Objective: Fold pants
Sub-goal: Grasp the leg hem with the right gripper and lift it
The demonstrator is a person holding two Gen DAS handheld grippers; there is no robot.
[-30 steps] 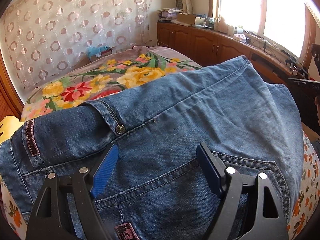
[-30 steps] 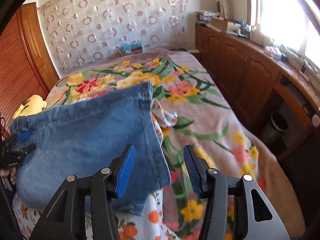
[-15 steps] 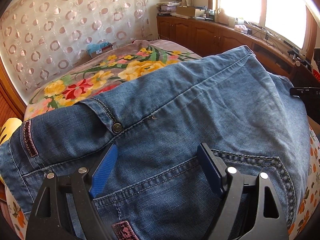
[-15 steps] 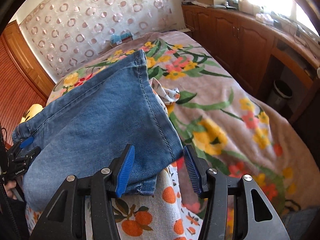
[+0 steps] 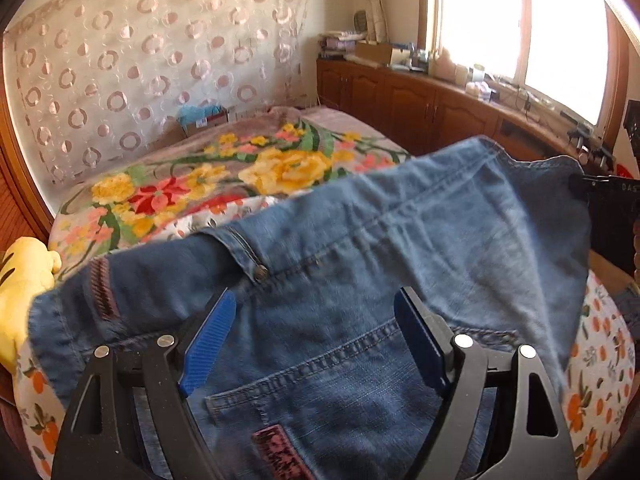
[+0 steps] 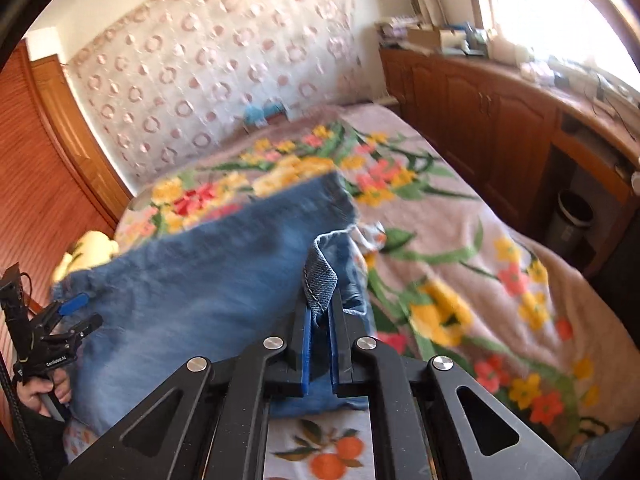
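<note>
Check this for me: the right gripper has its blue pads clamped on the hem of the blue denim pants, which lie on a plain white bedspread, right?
Not quite. The right gripper does pinch the blue denim pants hem, but the bedspread is floral, not plain white, as the right wrist view shows.

Sunlit window (image 5: 520,20) above wooden cabinets (image 6: 480,108); circle-patterned curtain (image 5: 160,60) behind.

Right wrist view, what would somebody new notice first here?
The right gripper is shut on a fold of the blue jeans' hem, front and centre. The jeans spread left toward the left gripper. Behind lies a floral bedspread and a curtain with a ring pattern.
</note>
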